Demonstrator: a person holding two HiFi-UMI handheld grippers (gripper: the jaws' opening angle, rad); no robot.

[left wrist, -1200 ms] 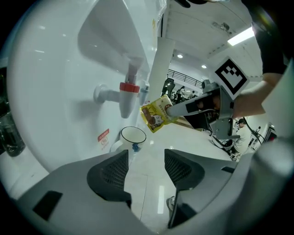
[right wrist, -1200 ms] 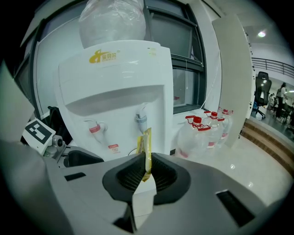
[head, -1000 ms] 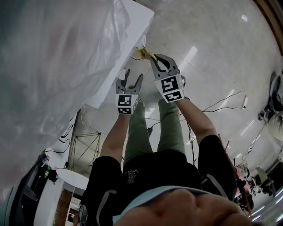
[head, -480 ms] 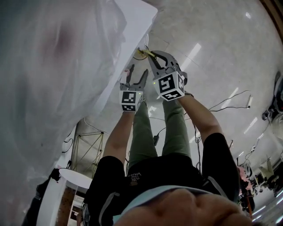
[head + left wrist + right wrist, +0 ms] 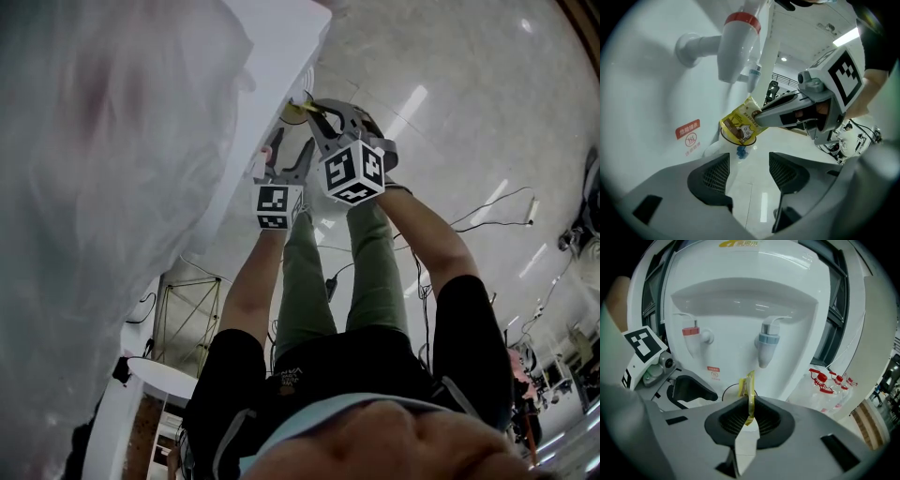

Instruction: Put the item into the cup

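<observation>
Both grippers had crept up closer since a second ago. My left gripper (image 5: 749, 165) hung wide open and empty, staying clear, while my right gripper (image 5: 749, 420) pinched the yellow packet (image 5: 739, 124) edge-on just above the cup (image 5: 729, 139), under the water dispenser (image 5: 740, 301) taps, lined up for the drop I reckon.
</observation>
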